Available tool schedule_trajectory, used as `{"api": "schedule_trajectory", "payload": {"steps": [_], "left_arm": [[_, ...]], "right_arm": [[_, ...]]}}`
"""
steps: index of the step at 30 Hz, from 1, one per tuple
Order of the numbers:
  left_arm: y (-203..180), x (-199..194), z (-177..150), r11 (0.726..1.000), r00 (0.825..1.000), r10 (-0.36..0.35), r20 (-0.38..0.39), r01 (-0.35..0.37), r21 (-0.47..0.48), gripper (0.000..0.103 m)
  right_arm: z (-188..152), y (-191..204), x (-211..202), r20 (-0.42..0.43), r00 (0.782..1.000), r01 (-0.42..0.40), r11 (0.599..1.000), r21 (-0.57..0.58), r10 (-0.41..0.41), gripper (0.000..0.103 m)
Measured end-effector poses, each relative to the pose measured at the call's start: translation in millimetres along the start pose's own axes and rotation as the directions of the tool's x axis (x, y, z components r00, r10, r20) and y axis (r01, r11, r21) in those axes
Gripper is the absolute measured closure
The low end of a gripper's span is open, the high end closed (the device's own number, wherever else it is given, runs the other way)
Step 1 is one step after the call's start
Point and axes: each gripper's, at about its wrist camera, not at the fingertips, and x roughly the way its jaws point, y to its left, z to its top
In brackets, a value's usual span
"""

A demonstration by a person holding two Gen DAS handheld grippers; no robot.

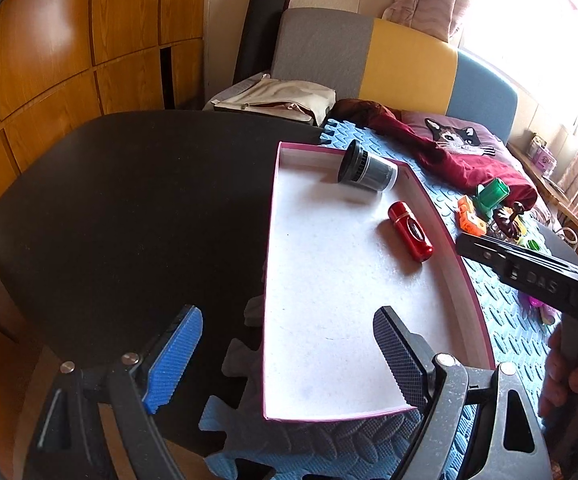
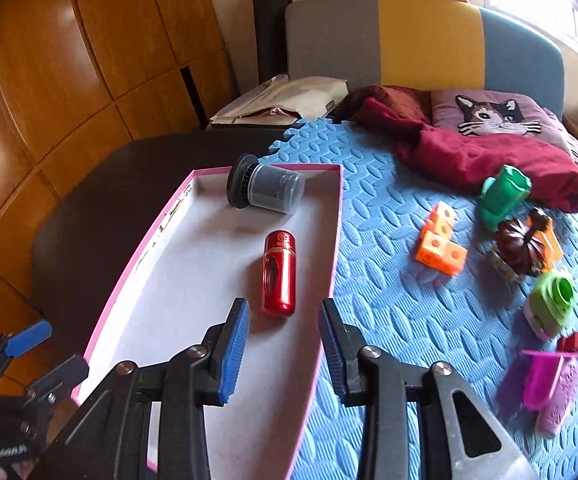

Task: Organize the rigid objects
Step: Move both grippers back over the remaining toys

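A shallow pink-rimmed white tray [image 1: 445, 240] [image 2: 335, 240] lies on a blue foam mat [image 2: 389, 300]. In it lie a red metal cylinder [image 1: 411, 230] [image 2: 277, 272] and a grey jar with a black lid [image 1: 367, 172] [image 2: 267, 188], on its side. My left gripper [image 1: 287, 354] is open and empty over the tray's near left edge. My right gripper [image 2: 283, 350] is open and empty, just short of the red cylinder; it shows in the left wrist view [image 1: 529, 268]. On the mat to the right lie orange cubes [image 2: 443, 244], a green toy [image 2: 503, 196], a brown pumpkin [image 2: 523, 246], a light-green piece [image 2: 553, 304] and a purple toy [image 2: 549, 388].
A dark table [image 1: 129, 208] lies left of the tray. Behind are a maroon cloth [image 2: 481, 160], a cat cushion [image 2: 493, 116], a cream bag [image 2: 285, 104] and a grey-yellow-blue backrest [image 2: 421, 40]. Wooden panelling [image 2: 49, 80] fills the left.
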Motion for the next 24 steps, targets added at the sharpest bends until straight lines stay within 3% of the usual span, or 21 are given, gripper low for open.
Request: {"api": "schedule_trajectory", "payload": {"steps": [15, 19, 24], "left_arm": [[-21, -1, -3, 0.998, 1.0, 0.002, -0.006, -0.002, 0.062, 0.015], [-28, -2, -3, 0.996, 1.0, 0.002, -0.006, -0.002, 0.086, 0.015], [-41, -3, 1, 0.993, 1.0, -0.014, -0.001, 0.014, 0.119, 0.015]], "right_arm": [[-15, -63, -62, 0.083, 0.989, 0.119, 0.992, 0.038, -0.122, 0.067], [-18, -100, -82, 0.113, 0.973, 0.191, 0.978, 0.085, -0.2, 0.066], [-30, -165, -97, 0.112, 0.932, 0.317, 0.924, 0.212, -0.345, 0.065]]}}
